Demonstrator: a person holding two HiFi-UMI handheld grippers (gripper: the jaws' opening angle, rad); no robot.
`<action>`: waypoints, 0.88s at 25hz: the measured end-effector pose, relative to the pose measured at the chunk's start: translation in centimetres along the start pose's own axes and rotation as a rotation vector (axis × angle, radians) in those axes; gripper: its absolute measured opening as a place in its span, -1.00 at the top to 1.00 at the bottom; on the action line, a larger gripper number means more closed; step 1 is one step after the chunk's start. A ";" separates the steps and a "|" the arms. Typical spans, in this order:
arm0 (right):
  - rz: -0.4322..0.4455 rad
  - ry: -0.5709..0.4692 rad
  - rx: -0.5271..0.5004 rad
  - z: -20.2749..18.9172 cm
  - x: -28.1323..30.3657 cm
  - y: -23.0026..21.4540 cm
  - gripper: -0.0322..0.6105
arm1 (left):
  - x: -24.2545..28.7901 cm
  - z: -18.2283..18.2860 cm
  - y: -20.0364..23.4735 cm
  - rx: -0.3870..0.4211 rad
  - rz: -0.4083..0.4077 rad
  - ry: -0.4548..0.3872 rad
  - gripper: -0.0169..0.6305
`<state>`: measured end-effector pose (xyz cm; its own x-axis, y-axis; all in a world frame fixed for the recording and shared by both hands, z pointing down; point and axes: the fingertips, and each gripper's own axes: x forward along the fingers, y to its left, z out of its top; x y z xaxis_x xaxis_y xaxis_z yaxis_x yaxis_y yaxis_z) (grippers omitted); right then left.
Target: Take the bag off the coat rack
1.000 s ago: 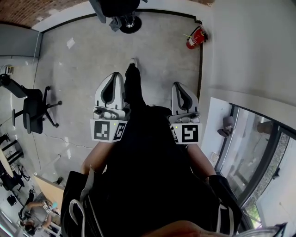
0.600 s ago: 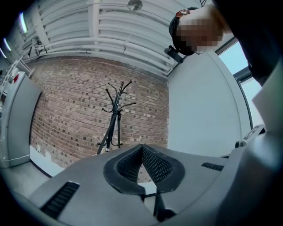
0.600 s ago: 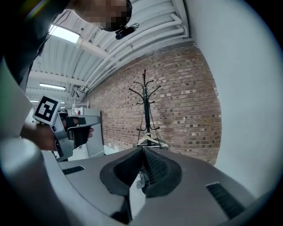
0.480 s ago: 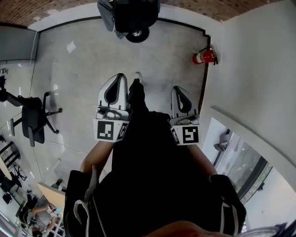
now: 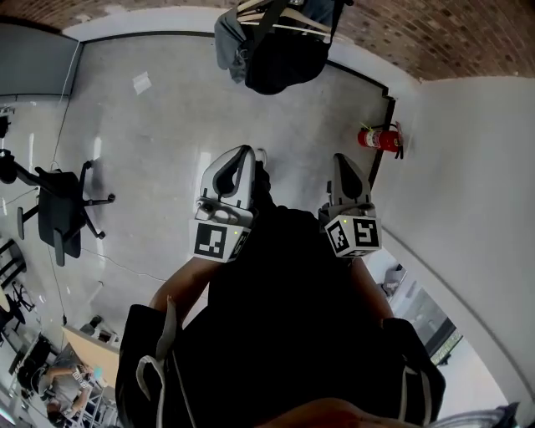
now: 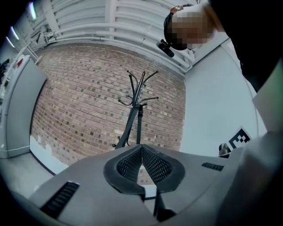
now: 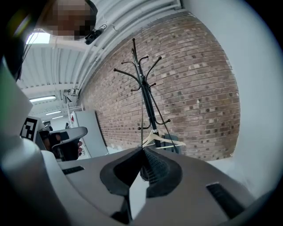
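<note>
A black bag point(image 5: 280, 58) hangs on the dark coat rack point(image 5: 276, 10) at the top of the head view, beside a grey garment point(image 5: 230, 46) and a wooden hanger point(image 5: 255, 8). Both grippers are held out level over the concrete floor, well short of the rack. My left gripper point(image 5: 242, 155) is shut and empty; in the left gripper view the rack point(image 6: 137, 110) rises straight behind its closed jaws point(image 6: 141, 148). My right gripper point(image 5: 343, 163) is also shut with nothing in it. In the right gripper view the rack point(image 7: 143, 84) and hanger point(image 7: 160, 139) stand ahead; the bag is hidden behind the jaws.
A red fire extinguisher point(image 5: 380, 138) sits by the white wall at the right. A black office chair point(image 5: 58, 209) stands at the left, and a brick wall point(image 6: 88, 97) runs behind the rack. A grey cabinet point(image 6: 17, 106) is at the far left.
Both grippers and the person have moved forward across the floor. The rack with the bag has come further into view at the top, and the extinguisher has slid down the picture.
</note>
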<state>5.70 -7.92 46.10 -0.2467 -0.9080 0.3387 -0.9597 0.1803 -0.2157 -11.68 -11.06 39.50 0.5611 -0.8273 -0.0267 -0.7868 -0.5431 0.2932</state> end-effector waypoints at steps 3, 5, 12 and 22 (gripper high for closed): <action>0.017 -0.030 -0.034 1.9 2.5 1.2 0.84 | 1.0 0.4 2.3 0.002 0.005 0.005 0.89; 0.016 -0.040 -0.038 2.5 3.9 1.6 0.84 | 2.0 1.0 3.1 0.007 -0.006 -0.002 0.89; 0.039 -0.097 -0.034 4.6 5.6 2.4 0.84 | 4.8 2.2 2.4 0.049 -0.065 -0.020 0.89; 0.083 -0.192 -0.168 8.6 5.3 1.1 0.84 | 6.5 1.7 -0.3 0.108 -0.022 -0.012 0.89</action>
<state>4.49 -15.81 39.80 -0.3111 -0.9396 0.1428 -0.9500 0.3031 -0.0750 -8.23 -16.51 37.59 0.5763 -0.8161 -0.0433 -0.7976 -0.5733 0.1874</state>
